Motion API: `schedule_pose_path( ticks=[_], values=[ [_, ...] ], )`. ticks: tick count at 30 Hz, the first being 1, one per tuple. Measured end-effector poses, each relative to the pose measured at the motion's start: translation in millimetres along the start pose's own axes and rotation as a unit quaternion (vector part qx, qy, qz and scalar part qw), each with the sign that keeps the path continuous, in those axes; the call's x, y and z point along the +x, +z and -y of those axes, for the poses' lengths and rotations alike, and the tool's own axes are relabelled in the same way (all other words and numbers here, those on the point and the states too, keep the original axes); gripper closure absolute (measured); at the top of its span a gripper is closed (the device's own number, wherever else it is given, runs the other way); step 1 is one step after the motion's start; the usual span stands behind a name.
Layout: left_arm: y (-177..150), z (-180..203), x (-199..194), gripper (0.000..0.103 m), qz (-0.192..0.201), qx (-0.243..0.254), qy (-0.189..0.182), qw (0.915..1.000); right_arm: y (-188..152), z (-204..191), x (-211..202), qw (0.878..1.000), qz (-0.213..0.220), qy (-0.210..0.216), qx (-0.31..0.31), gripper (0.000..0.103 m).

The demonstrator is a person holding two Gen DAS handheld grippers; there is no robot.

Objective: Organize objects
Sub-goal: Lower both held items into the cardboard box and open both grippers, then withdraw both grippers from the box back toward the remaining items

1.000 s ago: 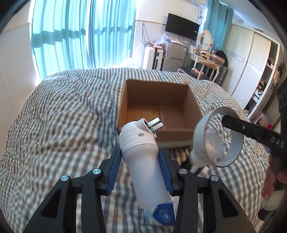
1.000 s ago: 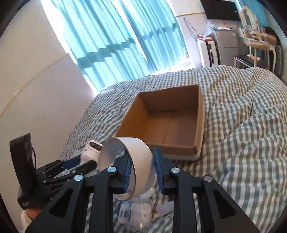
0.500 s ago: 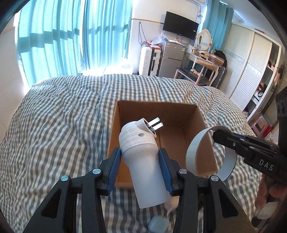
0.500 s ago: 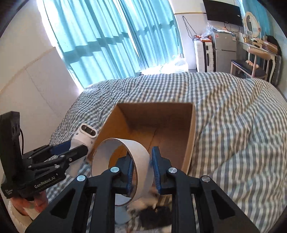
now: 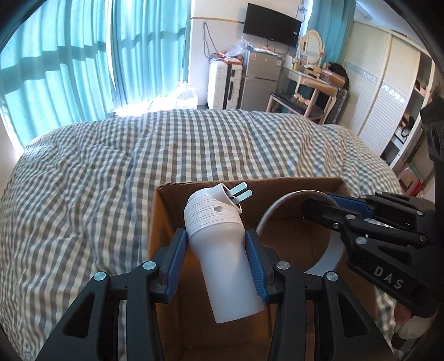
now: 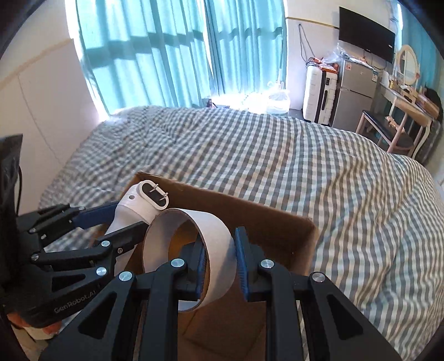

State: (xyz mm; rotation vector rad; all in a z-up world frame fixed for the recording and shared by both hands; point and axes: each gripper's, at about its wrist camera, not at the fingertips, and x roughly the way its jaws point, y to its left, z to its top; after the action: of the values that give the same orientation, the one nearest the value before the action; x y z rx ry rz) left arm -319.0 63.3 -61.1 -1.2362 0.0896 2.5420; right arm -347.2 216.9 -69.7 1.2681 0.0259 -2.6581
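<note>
Between the blue pads of my left claw (image 5: 217, 265) sat the white plug adapter (image 5: 222, 250), clamped at its narrow waist, ribbed head pointing away from me and its two flat metal prongs sticking out past the fingertips toward the right. Under and ahead of that claw lay the open cardboard box (image 5: 294, 238), resting on the checked bed cover (image 5: 138, 161); the adapter hung over the box's left half, above the brown floor and not touching it as far as I could see.

To the right of the left claw, my right claw (image 6: 220, 259) came in from the side, pinched tight on the wall of a white tape ring (image 6: 194, 250), one pad inside the hoop and the other outside. From the right wrist camera the ring stood on edge between the pads, its brown inner face turned to the left, and it hung over the box interior as well. Just left of the right claw the adapter's prong face showed, near the ring; whether the two touched I could not tell.

Beyond both claws the bed stretched away to teal curtains (image 6: 166, 55). Off to the far right of the claws stood a white suitcase (image 5: 222, 83), a small grey fridge (image 5: 260, 83) and a dressing table with an oval mirror (image 5: 312, 47). A wall-mounted screen (image 5: 272, 25) hung above the fridge.
</note>
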Motion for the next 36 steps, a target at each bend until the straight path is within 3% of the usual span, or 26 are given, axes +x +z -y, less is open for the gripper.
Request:
schedule_pose_path(
  ticks=[8, 13, 14, 19, 21, 24, 27, 36],
  values=[
    [-12.1, -5.4, 26.6, 0.059, -0.016, 0.012, 0.011, 0.9997, -2.5, -5.3, 29.1, 0.999, -0.013, -0.017, -0.031, 0.085],
    [-13.8, 1.1, 22.9, 0.058, -0.013, 0.021, 0.011, 0.9996, -8.7, -9.6, 22.6, 0.999, -0.009, -0.028, -0.043, 0.084],
    [-14.1, 1.1, 19.8, 0.054, -0.010, 0.017, 0.009, 0.9998, -10.8, -9.7, 18.7, 0.999, -0.009, -0.026, -0.041, 0.081],
    [-11.2, 3.1, -1.4, 0.032, -0.009, 0.005, 0.022, 0.9997, -14.4, -6.4, -9.3, 0.999, 0.002, -0.030, -0.018, 0.049],
    [-10.9, 3.8, -14.8, 0.023, -0.005, 0.006, 0.022, 0.9997, -15.3, -3.1, -31.3, 1.000, 0.010, -0.011, 0.007, 0.034],
    [-11.5, 5.1, -42.3, 0.021, 0.011, 0.006, 0.031, 0.9995, -13.6, -2.6, -65.1, 0.999, 0.030, -0.012, 0.014, 0.030],
    [-11.0, 10.6, -71.4, 0.009, 0.026, 0.009, 0.050, 0.9984, -14.5, -5.9, -101.2, 0.998, 0.053, -0.021, 0.007, 0.023],
    [-21.2, 19.0, -148.9, 0.004, 0.087, -0.007, 0.087, 0.9923, -35.4, -33.1, -189.7, 0.993, 0.092, -0.058, -0.054, 0.016]
  ],
)
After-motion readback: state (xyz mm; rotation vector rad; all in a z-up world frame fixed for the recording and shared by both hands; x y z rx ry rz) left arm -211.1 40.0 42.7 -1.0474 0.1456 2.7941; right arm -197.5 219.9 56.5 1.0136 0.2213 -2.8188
